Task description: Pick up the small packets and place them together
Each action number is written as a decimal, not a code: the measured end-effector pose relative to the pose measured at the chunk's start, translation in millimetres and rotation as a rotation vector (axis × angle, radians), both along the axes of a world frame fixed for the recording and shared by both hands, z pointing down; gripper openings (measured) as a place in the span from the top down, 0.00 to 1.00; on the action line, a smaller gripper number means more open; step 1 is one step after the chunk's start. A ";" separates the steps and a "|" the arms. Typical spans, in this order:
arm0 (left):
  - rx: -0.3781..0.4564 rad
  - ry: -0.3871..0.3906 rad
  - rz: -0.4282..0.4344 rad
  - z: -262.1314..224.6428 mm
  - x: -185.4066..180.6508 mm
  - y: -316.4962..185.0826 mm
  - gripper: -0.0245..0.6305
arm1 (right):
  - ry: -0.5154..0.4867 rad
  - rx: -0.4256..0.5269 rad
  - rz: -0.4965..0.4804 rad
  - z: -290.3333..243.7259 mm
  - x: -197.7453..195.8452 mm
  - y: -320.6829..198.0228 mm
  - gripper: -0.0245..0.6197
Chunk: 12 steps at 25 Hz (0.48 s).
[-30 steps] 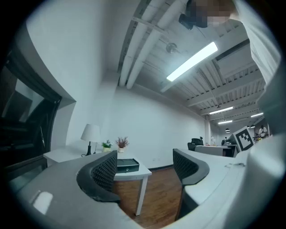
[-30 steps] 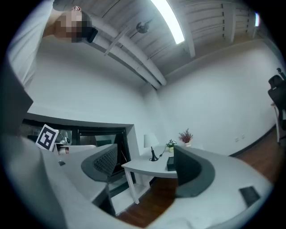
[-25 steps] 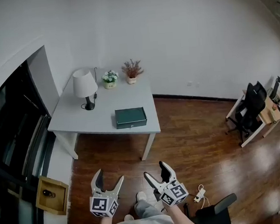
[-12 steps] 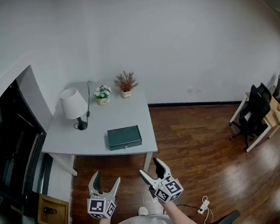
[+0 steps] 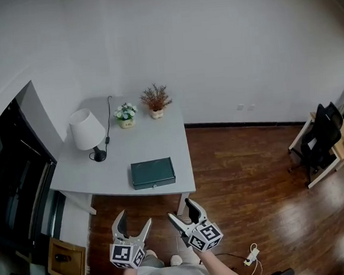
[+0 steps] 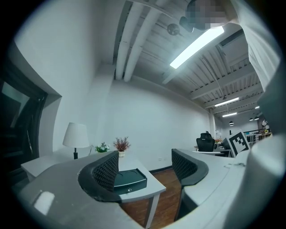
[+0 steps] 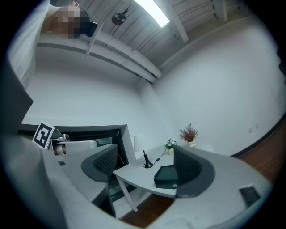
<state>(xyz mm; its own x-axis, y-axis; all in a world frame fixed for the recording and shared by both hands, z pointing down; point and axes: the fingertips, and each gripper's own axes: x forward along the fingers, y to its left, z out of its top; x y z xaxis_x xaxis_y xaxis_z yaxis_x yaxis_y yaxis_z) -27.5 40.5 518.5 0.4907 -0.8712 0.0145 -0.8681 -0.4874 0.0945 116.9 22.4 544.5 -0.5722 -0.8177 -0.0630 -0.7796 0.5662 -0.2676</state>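
Observation:
No small packets show in any view. A dark green box (image 5: 153, 173) lies shut near the front edge of a grey table (image 5: 154, 142); it also appears between the jaws as the green box (image 6: 128, 179) and the green box (image 7: 164, 176). My left gripper (image 5: 133, 229) is held open in the air, short of the table and above the wooden floor. My right gripper (image 5: 182, 213) is beside it, also open, with nothing between its jaws. Both point toward the table from a short distance.
On the table stand a white lamp (image 5: 87, 129), a small flower pot (image 5: 126, 114) and a pot of dried plants (image 5: 156, 99). A dark window wall (image 5: 13, 188) runs along the left with a small wooden cabinet (image 5: 66, 260). A black office chair (image 5: 324, 132) stands far right. A power strip (image 5: 250, 256) lies on the floor.
The view has shifted closer to the table and it sits lower and more left in the frame. Both grippers stay open and have drifted slightly up toward the table's front edge.

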 end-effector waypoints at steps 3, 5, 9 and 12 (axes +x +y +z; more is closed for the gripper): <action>-0.004 -0.001 0.012 1.7 -2.3 -17.1 0.42 | -0.003 -0.006 0.023 4.1 1.8 -14.1 0.35; -0.007 0.007 0.022 5.6 -3.8 -32.3 0.42 | 0.007 -0.006 0.034 7.6 1.4 -25.9 0.35; -0.002 0.020 0.057 9.3 -3.3 -69.4 0.42 | 0.018 -0.021 0.057 10.5 2.2 -57.9 0.35; 0.015 0.030 0.086 6.9 -5.4 -94.5 0.42 | 0.050 -0.034 0.055 12.4 -1.9 -79.8 0.36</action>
